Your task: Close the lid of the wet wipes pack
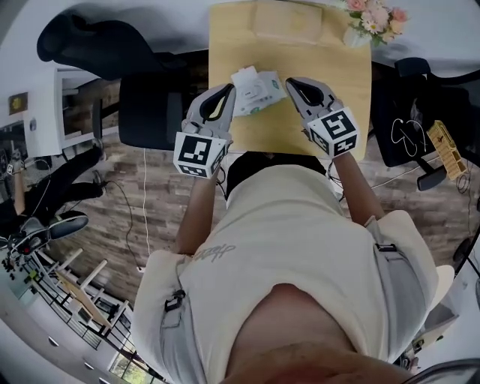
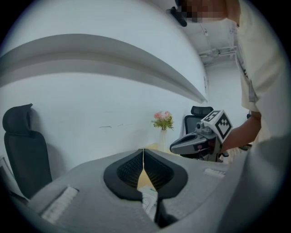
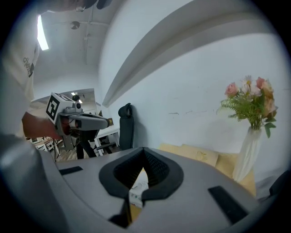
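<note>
"Pale wood makes up the table (image 1: 337,67), and the wet wipes pack (image 1: 259,91) lies on it near the person's edge, between the two grippers."

"How does the left gripper (image 1: 229,91) stand?"

"Its jaws meet at the tips and clamp nothing. Its nose sits just beside the pack's left side. Its own camera shows a strip of the pack through the gap below the tips."

"And the right gripper (image 1: 291,81)?"

"Much the same: the jaws are together at the tips and empty, just beside the pack's right side, with a bit of the pack showing beneath them."

"Is the lid down?"

"The pack is too small in the head view to tell. A white flap shows at its far left corner."

"What else is around?"

"A vase of pink flowers (image 1: 369,19) stands at the table's far right corner. A black office chair (image 1: 82,41) stands off to the left, against the white wall."
</note>
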Demonstrator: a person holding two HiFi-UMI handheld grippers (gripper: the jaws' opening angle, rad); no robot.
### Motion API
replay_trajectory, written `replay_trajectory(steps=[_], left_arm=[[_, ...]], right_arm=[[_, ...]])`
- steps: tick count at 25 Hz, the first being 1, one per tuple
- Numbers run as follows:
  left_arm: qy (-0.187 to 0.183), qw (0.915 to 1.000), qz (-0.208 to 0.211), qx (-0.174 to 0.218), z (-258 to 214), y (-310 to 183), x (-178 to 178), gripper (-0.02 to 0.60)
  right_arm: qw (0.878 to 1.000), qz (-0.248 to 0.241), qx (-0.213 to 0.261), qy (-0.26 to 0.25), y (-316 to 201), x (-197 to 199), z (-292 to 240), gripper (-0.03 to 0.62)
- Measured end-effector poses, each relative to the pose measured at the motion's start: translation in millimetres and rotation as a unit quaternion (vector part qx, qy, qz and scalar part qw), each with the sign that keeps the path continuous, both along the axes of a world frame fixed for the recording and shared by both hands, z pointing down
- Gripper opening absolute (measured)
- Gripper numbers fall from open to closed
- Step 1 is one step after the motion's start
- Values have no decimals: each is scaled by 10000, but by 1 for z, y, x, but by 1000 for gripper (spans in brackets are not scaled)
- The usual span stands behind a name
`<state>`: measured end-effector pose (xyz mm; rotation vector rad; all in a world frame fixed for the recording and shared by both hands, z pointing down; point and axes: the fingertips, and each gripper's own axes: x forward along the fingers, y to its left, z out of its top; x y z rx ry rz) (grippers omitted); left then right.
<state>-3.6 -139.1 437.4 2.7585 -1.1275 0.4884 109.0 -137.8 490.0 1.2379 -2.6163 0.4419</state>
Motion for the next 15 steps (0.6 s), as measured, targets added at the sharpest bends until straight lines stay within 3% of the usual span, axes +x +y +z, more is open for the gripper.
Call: replay_trajectory(steps=[8,15], left_arm=[[-35,9994,-80,-343,26,-8,-4,17],[169,9987,-176,-451,36,-12,-30,17]], right_arm=[[9995,-119,-290,79,-16,-3,28,0],[9992,-160,-194,308,-27,-29,15,0]])
